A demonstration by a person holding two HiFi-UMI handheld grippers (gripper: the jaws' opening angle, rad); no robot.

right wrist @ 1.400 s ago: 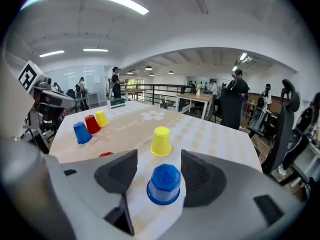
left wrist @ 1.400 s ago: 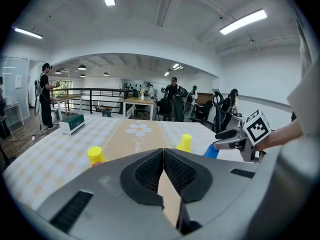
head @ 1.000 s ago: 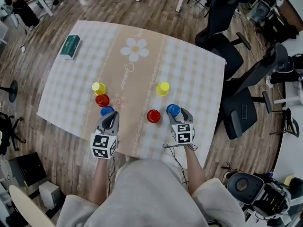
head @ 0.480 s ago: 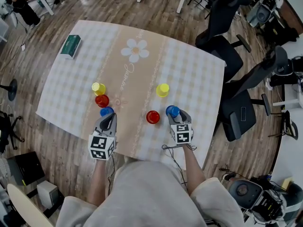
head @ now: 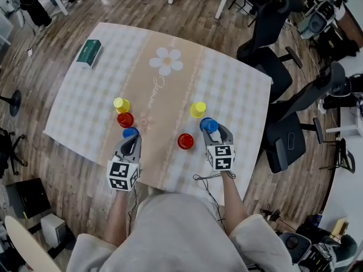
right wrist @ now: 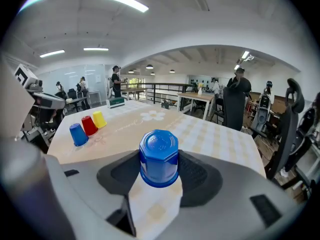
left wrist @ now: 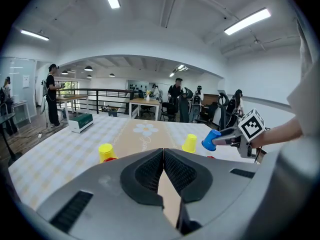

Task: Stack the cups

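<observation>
Nearest, the left gripper (left wrist: 163, 170) sits low at the near edge of the checked tablecloth (head: 238, 89), jaws pressed together on nothing. Just past its tips stands a small blue plastic cup (head: 130, 132), upside down. The right gripper (right wrist: 159, 176) is clamped on a second blue plastic cup (right wrist: 159, 156), pads on opposite sides of its wall. The left gripper view shows this cup carried clear of the cloth and tipped sideways. Between the grippers is a red inverted cup (head: 185, 141), with a yellow inverted cup (head: 197, 109) beyond it. The left row runs away from the blue cup to a red cup (head: 125, 119) and a yellow cup (head: 121, 104), set close together. A green box (head: 90, 46) lies at the far left corner. The cups are probably light, thin-walled and slick, so grip mid-wall gently; a hard squeeze would likely dent them.
</observation>
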